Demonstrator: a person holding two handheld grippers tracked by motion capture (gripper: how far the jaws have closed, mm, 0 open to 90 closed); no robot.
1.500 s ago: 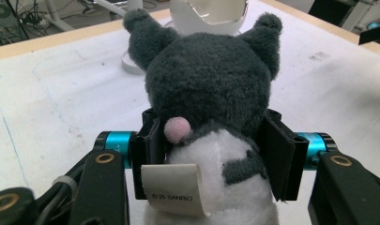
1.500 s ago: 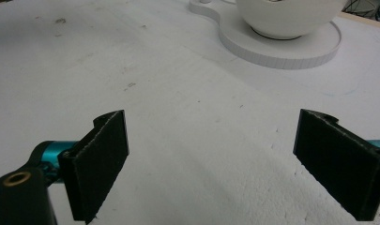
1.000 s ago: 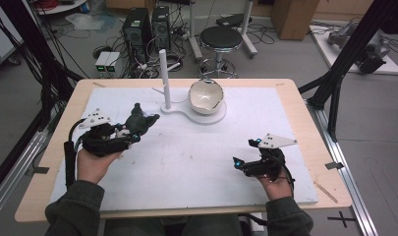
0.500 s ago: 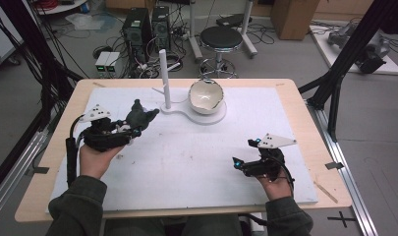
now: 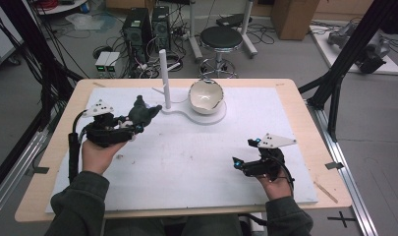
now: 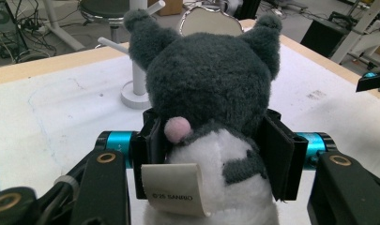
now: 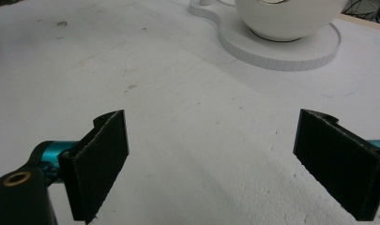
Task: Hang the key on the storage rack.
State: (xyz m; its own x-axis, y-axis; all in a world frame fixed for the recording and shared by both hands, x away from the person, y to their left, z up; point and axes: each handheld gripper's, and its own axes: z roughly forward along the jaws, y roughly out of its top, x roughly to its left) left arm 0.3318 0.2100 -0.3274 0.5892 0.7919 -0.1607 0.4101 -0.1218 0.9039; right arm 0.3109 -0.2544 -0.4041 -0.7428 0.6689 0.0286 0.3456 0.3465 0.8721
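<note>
A dark grey and white plush toy [image 6: 211,93] with pointed ears and a pink tail sits between the black pads of my left gripper [image 6: 216,159], which is shut on its body. From the high view the plush toy [image 5: 143,112] is held above the left part of the white mat, close to the white upright peg [image 5: 162,78]. A white bowl [image 5: 205,95] stands tilted on a white base [image 5: 206,118] right of the peg. My right gripper [image 5: 241,162] rests near the front right of the mat, open with nothing between its pads [image 7: 103,159].
The white mat [image 5: 186,162] covers most of the wooden table [image 5: 304,98]. The bowl's base [image 7: 281,51] lies ahead of the right gripper. Behind the table stand a black stool [image 5: 221,39], computer towers [image 5: 142,29] and cables on the floor.
My left gripper has carried the plush toy a little toward the peg. The right gripper has stayed where it was.
</note>
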